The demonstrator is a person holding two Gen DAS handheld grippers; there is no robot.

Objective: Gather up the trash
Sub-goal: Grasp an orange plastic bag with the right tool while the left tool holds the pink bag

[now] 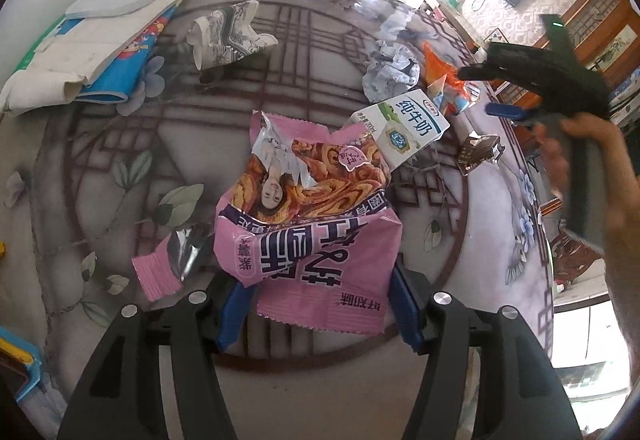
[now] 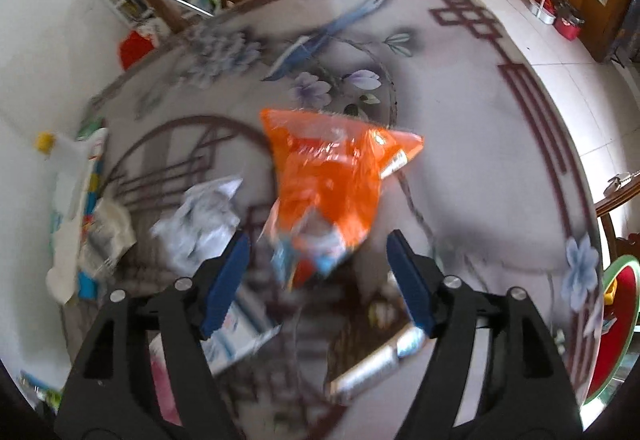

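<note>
A pink snack wrapper [image 1: 312,236] lies on the round patterned table, its near end between the open blue fingers of my left gripper [image 1: 316,310]. A white milk carton [image 1: 404,123] lies just beyond it, with crumpled paper [image 1: 390,69] and an orange wrapper [image 1: 440,69] farther back. My right gripper [image 1: 504,87] hovers at the right, held by a hand. In the blurred right wrist view my right gripper [image 2: 320,276] is open above the orange wrapper [image 2: 332,175], with the crumpled paper [image 2: 200,220] to its left.
Folded white cardboard and a blue sheet [image 1: 92,39] lie at the far left, a crumpled printed bag [image 1: 228,35] beside them. A small brown wrapper [image 1: 478,153] sits right of the carton. A silver wrapper [image 2: 376,368] lies near the table edge [image 2: 560,143].
</note>
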